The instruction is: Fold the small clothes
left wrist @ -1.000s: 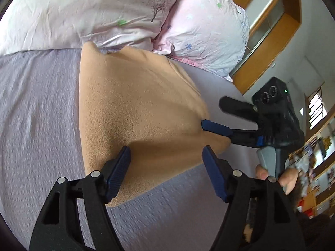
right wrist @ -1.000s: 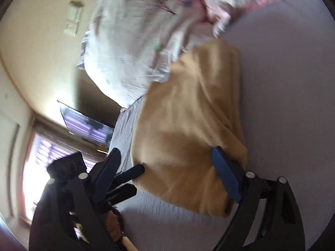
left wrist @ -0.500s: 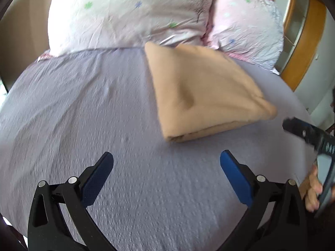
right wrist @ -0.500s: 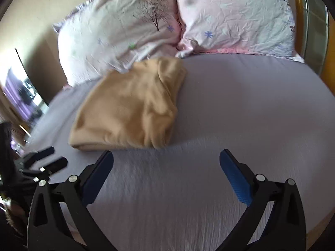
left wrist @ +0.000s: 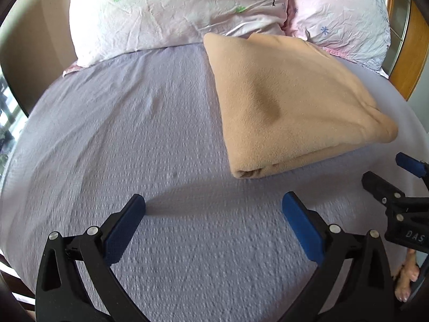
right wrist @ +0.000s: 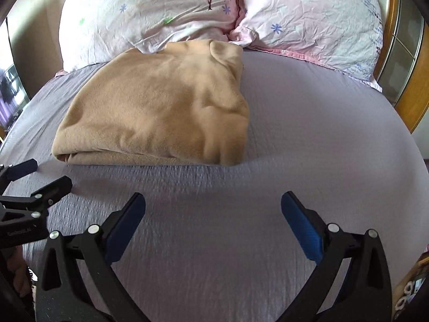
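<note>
A tan fleece garment (left wrist: 289, 102) lies folded into a thick rectangle on the lilac bed sheet (left wrist: 134, 134), its far edge against the pillows. It also shows in the right wrist view (right wrist: 161, 112). My left gripper (left wrist: 213, 220) is open and empty, held over bare sheet in front of the garment. My right gripper (right wrist: 213, 220) is open and empty, also held back from the garment. Each gripper shows at the edge of the other's view: the right gripper (left wrist: 391, 177) and the left gripper (right wrist: 34, 177).
Two pale floral pillows (right wrist: 150, 8) (right wrist: 316, 18) lean against the head of the bed. A wooden headboard frame (right wrist: 413, 80) stands at the right. The lilac sheet (right wrist: 321, 147) stretches to the bed's rounded edges. A window (left wrist: 5, 118) is at far left.
Both grippers have let go of the garment and pulled back toward the near edge of the bed. The garment now lies folded and still on the sheet.
</note>
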A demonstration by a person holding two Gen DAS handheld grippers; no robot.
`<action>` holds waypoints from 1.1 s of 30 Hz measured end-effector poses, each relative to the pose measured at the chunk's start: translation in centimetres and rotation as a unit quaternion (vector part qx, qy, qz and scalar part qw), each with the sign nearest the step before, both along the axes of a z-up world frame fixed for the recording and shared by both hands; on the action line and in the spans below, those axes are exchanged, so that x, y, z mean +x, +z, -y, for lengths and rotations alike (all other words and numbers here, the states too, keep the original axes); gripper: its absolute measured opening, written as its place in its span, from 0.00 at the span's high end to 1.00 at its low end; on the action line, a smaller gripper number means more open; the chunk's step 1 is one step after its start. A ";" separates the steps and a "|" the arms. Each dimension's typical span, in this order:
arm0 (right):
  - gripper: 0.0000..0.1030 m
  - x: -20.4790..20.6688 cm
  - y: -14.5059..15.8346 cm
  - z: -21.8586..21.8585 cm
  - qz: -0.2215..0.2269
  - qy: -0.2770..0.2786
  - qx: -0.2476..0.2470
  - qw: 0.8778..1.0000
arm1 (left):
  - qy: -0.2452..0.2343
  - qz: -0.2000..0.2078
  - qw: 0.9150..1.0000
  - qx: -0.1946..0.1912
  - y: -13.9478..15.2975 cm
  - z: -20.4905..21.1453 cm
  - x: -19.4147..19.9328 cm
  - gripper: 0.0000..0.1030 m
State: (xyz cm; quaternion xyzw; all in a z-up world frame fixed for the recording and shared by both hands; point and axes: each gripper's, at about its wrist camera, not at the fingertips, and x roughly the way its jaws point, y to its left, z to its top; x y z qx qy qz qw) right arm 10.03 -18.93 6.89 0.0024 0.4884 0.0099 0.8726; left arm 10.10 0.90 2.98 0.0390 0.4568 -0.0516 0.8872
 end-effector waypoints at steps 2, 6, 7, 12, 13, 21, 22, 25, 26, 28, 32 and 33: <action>0.02 -0.1 0.2 -0.2 0.002 0.001 -0.003 1.000 | 0.002 -0.001 1.000 0.001 0.0 0.0 0.1 0.01; 0.02 -0.1 0.2 -0.5 0.000 0.006 -0.002 1.000 | -0.003 0.002 1.000 0.000 0.0 -0.1 -0.1 0.01; 0.02 -0.1 0.1 -0.7 -0.003 0.008 -0.006 1.000 | -0.009 0.003 1.000 0.000 0.0 0.0 -0.3 0.01; 0.02 -0.2 -0.2 -0.4 -0.004 0.002 0.007 1.000 | -0.016 0.006 1.000 0.000 0.0 0.2 -0.4 0.01; 0.02 -0.2 -0.2 -0.4 -0.005 0.003 0.006 1.000 | -0.016 0.005 1.000 0.000 0.0 0.2 -0.4 0.01; 0.02 -0.1 -0.2 -0.5 -0.011 0.000 0.006 1.000 | -0.014 0.004 1.000 0.000 0.0 0.2 -0.3 0.01; 0.02 -0.1 -0.2 -0.6 -0.011 0.000 0.006 1.000 | -0.013 0.004 1.000 0.000 0.0 0.2 -0.3 0.01; 0.02 -0.1 -0.2 -0.6 -0.011 -0.001 0.006 1.000 | -0.012 0.004 1.000 0.000 0.0 0.2 -0.2 0.01; 0.02 -0.1 -0.2 -0.6 -0.011 -0.001 0.006 1.000 | -0.012 0.004 1.000 0.000 0.0 0.2 -0.2 0.01; 0.02 -0.1 -0.2 -0.6 -0.011 -0.001 0.006 1.000 | -0.012 0.002 1.000 0.001 0.0 0.2 -0.2 0.01; 0.02 -0.1 -0.2 -0.5 -0.011 -0.001 0.006 1.000 | -0.013 -0.001 1.000 0.001 -0.1 0.1 -0.1 0.01; 0.02 -0.1 -0.2 -0.5 -0.011 -0.001 0.006 1.000 | -0.013 -0.001 1.000 0.001 -0.1 0.1 -0.1 0.01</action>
